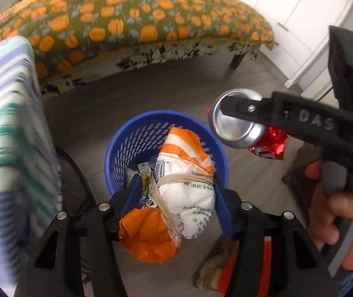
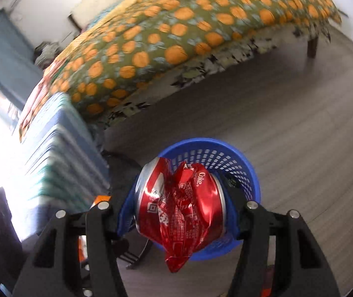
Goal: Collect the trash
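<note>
The left tongs [image 1: 176,193] pinch an orange-and-white bundle [image 1: 181,193] tied with string, at lower centre of the left view. The bundle hides much of the blue basket [image 1: 127,143] beyond it; the paper scraps inside are hard to make out. The right tongs [image 2: 180,203] pinch a crushed red can [image 2: 179,203], covering the basket's near rim. Farther off, the bed [image 2: 176,37] and a striped cloth [image 1: 6,123] at left are blurred.
</note>
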A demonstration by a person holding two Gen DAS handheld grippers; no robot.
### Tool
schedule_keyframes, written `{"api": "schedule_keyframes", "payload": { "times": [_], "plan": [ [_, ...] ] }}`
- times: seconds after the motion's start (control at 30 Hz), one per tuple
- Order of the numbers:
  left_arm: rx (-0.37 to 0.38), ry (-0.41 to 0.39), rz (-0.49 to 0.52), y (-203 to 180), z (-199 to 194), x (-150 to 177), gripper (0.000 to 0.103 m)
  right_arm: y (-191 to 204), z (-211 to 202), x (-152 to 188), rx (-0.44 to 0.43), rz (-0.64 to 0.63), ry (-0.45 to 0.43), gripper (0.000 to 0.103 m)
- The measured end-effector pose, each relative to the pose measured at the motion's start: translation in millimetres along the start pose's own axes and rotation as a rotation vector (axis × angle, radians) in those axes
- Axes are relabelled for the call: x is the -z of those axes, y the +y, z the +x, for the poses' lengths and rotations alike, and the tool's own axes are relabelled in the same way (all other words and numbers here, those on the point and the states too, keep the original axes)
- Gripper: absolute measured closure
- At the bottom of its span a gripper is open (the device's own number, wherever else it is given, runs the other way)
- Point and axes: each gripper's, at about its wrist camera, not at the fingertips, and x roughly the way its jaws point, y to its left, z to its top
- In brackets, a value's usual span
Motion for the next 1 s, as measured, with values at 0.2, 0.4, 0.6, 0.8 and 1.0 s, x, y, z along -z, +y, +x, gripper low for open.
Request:
{"api": "schedule_keyframes", "payload": {
  "times": [0.2,0.4,0.6,0.8,1.0],
  "plan": [
    [-0.043,-0.012,-0.03,7,25,0,0.014,-38,25,-1,0.006,0.117,-0.004,0.016],
    [-0.059,-0.127,0.012,-8,-17,13,0.005,-38,-16,5,0.089,0.044,-0.071,0.004],
    [-0.06,-0.237,0.08,-34,-89,38,0.005,-9,-92,31,0.175,-0.109,-0.194,0.005],
    [-0.143,-0.31,0.091,-49,-135,67,0.005,23,-159,84,0.263,-0.164,-0.4,0.004],
    [-0.147,-0.283,0.027,-44,-134,82,0.005,21,-155,115,0.204,-0.209,-0.297,0.005]
  ]
}}
